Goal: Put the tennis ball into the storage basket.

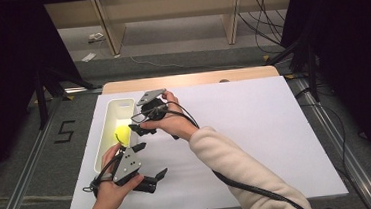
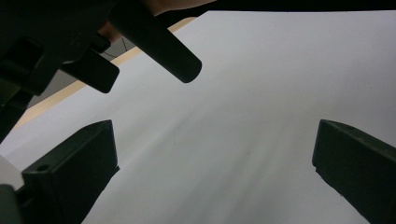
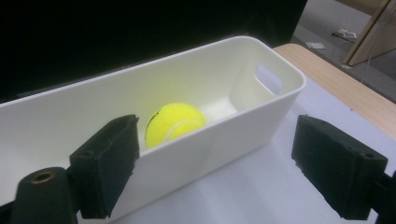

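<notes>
— Nearest us, we're holding the left gripper over the white sheet, its jaws spread wide, gripping nothing.

— And we're hovering the right gripper beside the white bin, jaws spread, empty; the tennis ball is lying inside.
</notes>
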`<state>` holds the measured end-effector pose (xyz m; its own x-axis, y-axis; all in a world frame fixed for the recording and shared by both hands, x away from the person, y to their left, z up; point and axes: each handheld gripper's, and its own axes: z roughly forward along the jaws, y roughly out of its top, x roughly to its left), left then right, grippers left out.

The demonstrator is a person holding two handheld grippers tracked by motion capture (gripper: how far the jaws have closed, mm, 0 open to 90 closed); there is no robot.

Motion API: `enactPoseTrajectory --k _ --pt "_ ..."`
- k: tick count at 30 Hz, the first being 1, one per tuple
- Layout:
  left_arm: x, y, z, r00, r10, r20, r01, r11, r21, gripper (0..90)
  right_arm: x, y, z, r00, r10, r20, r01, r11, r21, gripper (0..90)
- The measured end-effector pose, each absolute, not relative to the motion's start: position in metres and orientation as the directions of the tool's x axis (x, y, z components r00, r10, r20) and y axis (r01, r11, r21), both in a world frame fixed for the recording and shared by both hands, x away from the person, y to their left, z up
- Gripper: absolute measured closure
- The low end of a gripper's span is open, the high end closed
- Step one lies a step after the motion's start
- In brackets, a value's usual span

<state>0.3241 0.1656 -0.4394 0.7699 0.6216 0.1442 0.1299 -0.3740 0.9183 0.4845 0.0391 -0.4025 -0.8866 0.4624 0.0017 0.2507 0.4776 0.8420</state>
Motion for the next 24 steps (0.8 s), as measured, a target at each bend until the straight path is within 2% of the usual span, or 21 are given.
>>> enactPoseTrajectory --k 24 --pt "0.324 0.167 -0.439 0.768 0.624 0.143 0.133 -0.374 0.918 0.0 0.482 -0.002 -0.402 -0.865 0.502 0.009 0.271 0.452 0.850 15.7"
